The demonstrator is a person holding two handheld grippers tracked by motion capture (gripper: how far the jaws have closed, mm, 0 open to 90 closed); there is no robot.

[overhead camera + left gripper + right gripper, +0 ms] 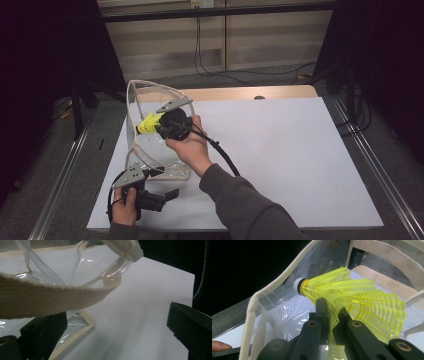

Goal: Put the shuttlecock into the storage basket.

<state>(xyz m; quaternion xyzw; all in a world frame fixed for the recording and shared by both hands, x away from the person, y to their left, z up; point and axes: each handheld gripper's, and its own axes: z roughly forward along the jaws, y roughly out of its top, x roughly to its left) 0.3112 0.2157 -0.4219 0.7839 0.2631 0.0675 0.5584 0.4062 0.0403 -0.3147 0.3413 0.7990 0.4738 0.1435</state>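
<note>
Right now my right gripper (159, 123) pinches the yellow shuttlecock (352, 297) inside the clear bag's (150, 145) mouth; left gripper's (167, 195) jaws spread beside the strap (50, 296). Risk: thin mesh slipping, missing the bag.

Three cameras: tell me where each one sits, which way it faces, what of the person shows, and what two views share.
High view: above the person's side, looking forward and down at the table; both forearms, left tongs, right tongs.
Left gripper view: rides the left tongs, facing the clear bag and its strap; open black jaws show.
Right gripper view: rides the right tongs, facing into the bag; jaws pinch the yellow shuttlecock.
Shared: bag and shuttlecock, high and right gripper views.
</note>
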